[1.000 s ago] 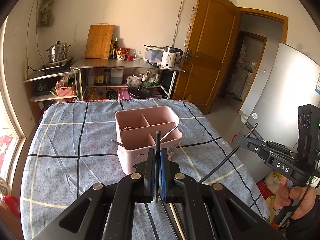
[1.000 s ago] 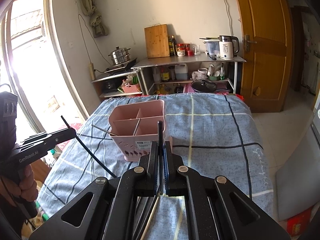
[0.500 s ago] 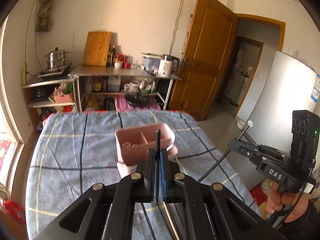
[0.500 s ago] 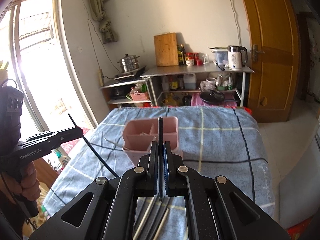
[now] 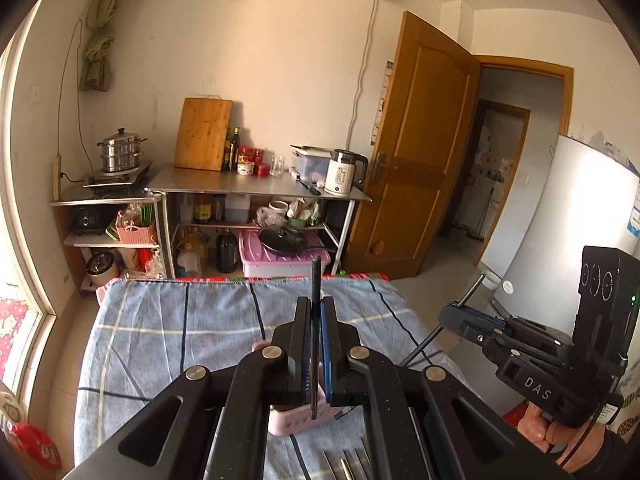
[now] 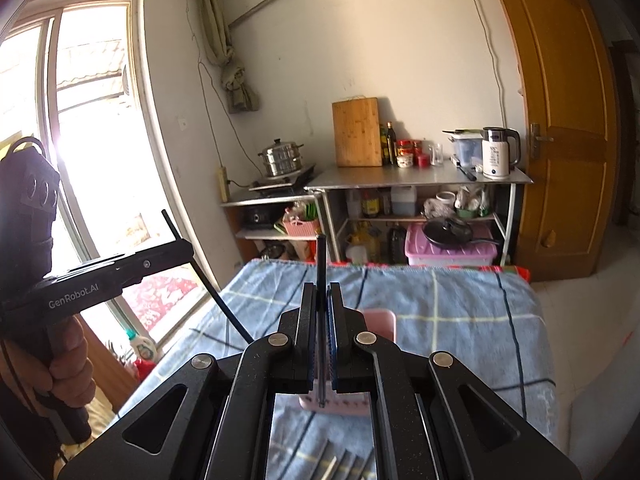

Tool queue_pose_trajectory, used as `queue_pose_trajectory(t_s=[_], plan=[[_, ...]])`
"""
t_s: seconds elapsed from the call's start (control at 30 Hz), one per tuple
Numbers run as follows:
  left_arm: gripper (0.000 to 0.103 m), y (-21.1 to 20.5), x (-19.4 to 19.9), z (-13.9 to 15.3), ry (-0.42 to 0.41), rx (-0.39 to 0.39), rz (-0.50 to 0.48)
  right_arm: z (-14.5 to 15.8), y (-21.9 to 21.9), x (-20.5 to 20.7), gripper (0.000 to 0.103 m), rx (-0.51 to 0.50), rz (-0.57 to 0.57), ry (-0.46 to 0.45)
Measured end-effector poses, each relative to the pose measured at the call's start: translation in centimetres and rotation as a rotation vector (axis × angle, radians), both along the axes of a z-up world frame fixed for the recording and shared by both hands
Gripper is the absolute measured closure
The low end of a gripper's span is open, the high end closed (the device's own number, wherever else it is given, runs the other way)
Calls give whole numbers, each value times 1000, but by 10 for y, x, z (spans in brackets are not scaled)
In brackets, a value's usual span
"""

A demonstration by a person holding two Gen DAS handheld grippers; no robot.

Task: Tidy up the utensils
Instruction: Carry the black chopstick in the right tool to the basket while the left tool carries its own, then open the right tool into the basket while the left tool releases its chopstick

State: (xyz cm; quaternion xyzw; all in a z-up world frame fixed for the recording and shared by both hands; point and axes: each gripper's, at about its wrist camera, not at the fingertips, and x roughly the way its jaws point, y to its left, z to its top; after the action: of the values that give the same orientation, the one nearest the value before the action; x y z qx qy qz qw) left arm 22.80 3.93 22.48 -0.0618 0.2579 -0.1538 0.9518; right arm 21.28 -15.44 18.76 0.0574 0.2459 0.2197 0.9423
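My left gripper (image 5: 315, 301) is shut on a thin black chopstick (image 5: 316, 276) that sticks up past its tips. My right gripper (image 6: 322, 291) is shut the same way on a second black chopstick (image 6: 321, 258). Both are held above a table with a blue plaid cloth (image 5: 180, 332). The pink divided utensil holder (image 6: 378, 322) stands on the cloth, mostly hidden behind each gripper's fingers. Its lower wall (image 5: 286, 426) shows between the left gripper's arms. Each view shows the other gripper off to the side, held in a hand, chopstick slanting down. Several silver utensils (image 6: 340, 462) lie on the cloth near me.
A steel shelf rack (image 5: 256, 190) with a kettle, jars, a cutting board and pots stands past the table's far edge. A wooden door (image 5: 416, 160) is open at the right and a white fridge (image 5: 568, 216) stands beside the table. A window (image 6: 80, 120) is on the left.
Both grippers have risen with their chopsticks still gripped. The pink holder has slid down in both views and is now mostly hidden behind the fingers; more of the wall and ceiling shows.
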Motion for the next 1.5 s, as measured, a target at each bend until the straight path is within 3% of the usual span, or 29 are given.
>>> queue_pose_trajectory(t_s=[0.27, 0.87, 0.97, 1.2, 1.33, 1.5], plan=[[99, 8, 30, -11, 15, 8, 30, -4, 11, 25, 98, 14, -9, 9], [99, 23, 69, -104, 181, 7, 50, -77, 18, 65, 98, -16, 3, 190], [98, 24, 70, -108, 187, 9, 49, -83, 15, 67, 97, -19, 0, 211], [97, 31, 56, -97, 143, 21, 76, -72, 8, 57, 87, -10, -5, 167], [96, 37, 41, -88, 118, 7, 89, -64, 0, 45, 85, -6, -29, 143], [94, 39, 15, -80, 83, 14, 97, -61, -6, 27, 75, -17, -43, 128]])
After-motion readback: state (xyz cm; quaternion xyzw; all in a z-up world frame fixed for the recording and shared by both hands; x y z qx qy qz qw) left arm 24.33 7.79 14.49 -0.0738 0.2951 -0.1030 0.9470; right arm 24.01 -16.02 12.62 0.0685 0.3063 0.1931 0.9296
